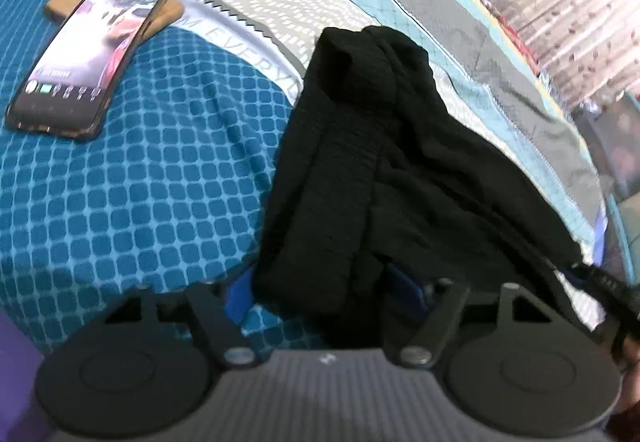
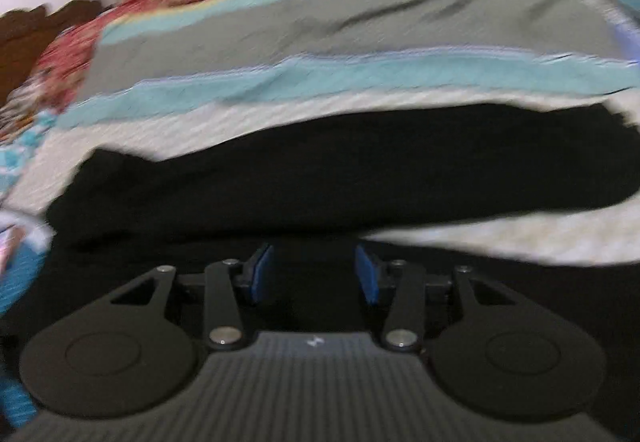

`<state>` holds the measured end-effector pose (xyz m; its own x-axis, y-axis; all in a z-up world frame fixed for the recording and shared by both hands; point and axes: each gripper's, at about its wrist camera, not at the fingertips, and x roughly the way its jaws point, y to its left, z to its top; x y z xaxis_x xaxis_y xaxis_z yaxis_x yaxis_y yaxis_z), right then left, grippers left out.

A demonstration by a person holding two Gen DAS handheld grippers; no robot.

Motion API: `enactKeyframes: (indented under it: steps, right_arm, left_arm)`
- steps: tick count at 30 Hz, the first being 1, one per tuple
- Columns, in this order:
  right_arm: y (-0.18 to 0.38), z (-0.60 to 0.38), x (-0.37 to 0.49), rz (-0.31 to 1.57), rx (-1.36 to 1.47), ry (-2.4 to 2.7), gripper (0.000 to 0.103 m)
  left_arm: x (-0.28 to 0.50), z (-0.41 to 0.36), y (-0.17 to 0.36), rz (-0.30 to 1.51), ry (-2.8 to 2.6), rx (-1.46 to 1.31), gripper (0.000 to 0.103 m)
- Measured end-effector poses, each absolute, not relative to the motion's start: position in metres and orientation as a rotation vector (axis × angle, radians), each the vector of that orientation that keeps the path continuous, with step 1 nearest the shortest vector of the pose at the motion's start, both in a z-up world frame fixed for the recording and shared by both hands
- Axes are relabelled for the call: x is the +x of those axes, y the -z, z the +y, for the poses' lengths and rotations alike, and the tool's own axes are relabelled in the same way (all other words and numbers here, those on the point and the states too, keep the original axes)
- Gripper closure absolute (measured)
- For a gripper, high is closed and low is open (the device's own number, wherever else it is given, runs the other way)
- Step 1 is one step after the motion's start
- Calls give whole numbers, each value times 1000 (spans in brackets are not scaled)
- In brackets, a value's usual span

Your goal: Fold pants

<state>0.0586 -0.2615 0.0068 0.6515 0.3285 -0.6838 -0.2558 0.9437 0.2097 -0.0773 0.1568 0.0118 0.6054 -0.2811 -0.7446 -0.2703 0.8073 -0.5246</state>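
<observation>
2 hand-held grippers frame the job, and most of the folding looks done. Nearest in the left wrist view, the left hand-held gripper (image 1: 324, 292) stands spread with a thick edge of the pants (image 1: 384, 170) lying between its blue pads (image 1: 236, 300); whether the pads press the cloth I cannot tell, since the cloth hides the far pad. In the right wrist view the right hand-held gripper (image 2: 316, 274) is spread too, its gap dark, with the black cloth just beyond and under it and nothing visibly pinched.

Farther out, the pants lie on the bed (image 1: 132, 178) as 1 compact bundle of several layers, lumpy, not flat. Judging by that, a last fold or a smoothing and squaring of the stack is what remains. Beyond, to the left, a phone (image 1: 88, 58) lies well apart from the bundle.
</observation>
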Motion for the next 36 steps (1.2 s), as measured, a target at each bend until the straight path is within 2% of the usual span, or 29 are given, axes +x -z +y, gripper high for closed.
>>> enactKeyframes:
  steps: [4, 7, 9, 11, 13, 14, 15, 16, 17, 18, 19, 22, 23, 27, 31, 34, 36]
  right_arm:
    - [-8, -206, 37, 773, 6, -527, 55]
    - [-8, -177, 6, 755, -114, -660, 54]
    - [-6, -168, -9, 759, -171, -726, 49]
    - [-1, -166, -17, 757, -214, -774, 34]
    - [4, -157, -27, 756, -242, -817, 29]
    - [7, -153, -35, 761, -267, -836, 29]
    - [11, -147, -36, 766, -296, -845, 29]
    - [17, -141, -38, 766, -330, -850, 29]
    - [22, -135, -41, 759, -365, -855, 29]
    - [27, -127, -43, 748, -396, -861, 29]
    - [30, -117, -41, 736, -426, -858, 32]
    - [43, -101, -31, 735, -483, -818, 78]
    - [41, -101, -25, 754, -450, -807, 86]
    - [14, -111, -16, 839, -248, -893, 89]
    - [12, -106, -32, 840, -268, -934, 87]
    - [34, -96, -20, 907, -277, -905, 74]
    - [38, -100, -13, 947, -221, -897, 68]
  left_arm:
    - [-80, 167, -9, 946, 29, -731, 26]
    - [-84, 173, -10, 942, 56, -763, 12]
    - [-85, 175, -7, 943, 80, -796, 7]
    - [-84, 174, -3, 949, 94, -822, 7]
    - [-85, 170, -3, 946, 94, -830, 7]
    - [-83, 168, -3, 942, 91, -825, 15]
    - [-79, 164, -4, 941, 98, -818, 39]
    - [-75, 162, -3, 958, 91, -817, 54]
    - [-71, 161, 0, 977, 78, -824, 78]
    - [-68, 160, 2, 990, 79, -842, 81]
    - [-67, 161, 3, 992, 71, -866, 83]
    - [-73, 168, -9, 954, 88, -878, 85]
    - [-76, 172, -15, 939, 94, -875, 85]
    - [-93, 185, -30, 922, 88, -845, 85]
    - [-94, 175, -14, 995, 28, -774, 84]
    - [-95, 171, -6, 1032, 7, -757, 79]
    - [-98, 176, -14, 1012, 28, -749, 69]
